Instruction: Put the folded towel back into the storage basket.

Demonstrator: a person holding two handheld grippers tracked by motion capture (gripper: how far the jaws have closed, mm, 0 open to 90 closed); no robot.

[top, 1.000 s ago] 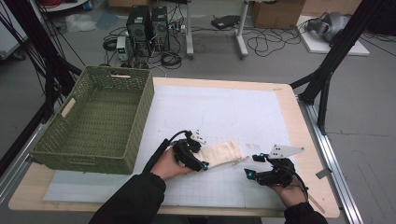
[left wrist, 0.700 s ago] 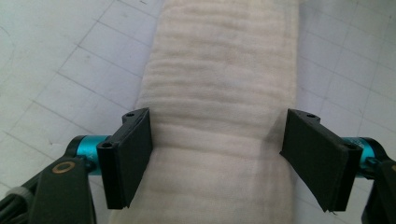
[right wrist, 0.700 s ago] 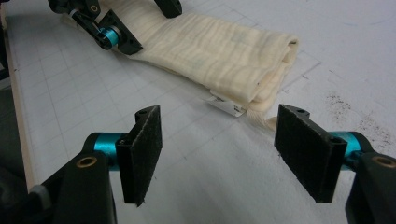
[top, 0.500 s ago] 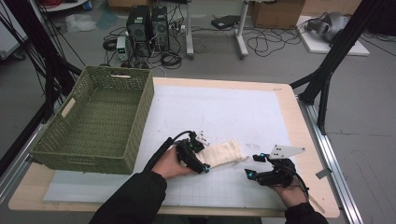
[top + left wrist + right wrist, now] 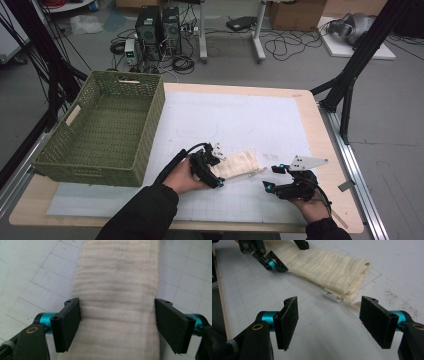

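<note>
A folded cream cloth (image 5: 241,163) lies on the white grid mat (image 5: 240,115) near the table's front. My left gripper (image 5: 220,167) straddles its left end; in the left gripper view the cloth (image 5: 117,290) fills the gap between the two pads (image 5: 71,322), and it lies flat and unpinched. These jaws have just been opening, with the cloth still between them. My right gripper (image 5: 270,178) hovers low over the mat to the right of the cloth, open and holding nothing. From the right gripper (image 5: 329,320) I see the cloth's folded end (image 5: 332,267) with a small white tag (image 5: 333,297).
A green woven basket (image 5: 150,125) stands on the table's left side, beside the mat. The wooden table edge (image 5: 335,150) runs along the right. Black frame legs, cables and computer cases are on the floor behind.
The left gripper's jaws stand slightly wider around the cloth than a second ago. Both hands and the cloth have kept their places.
</note>
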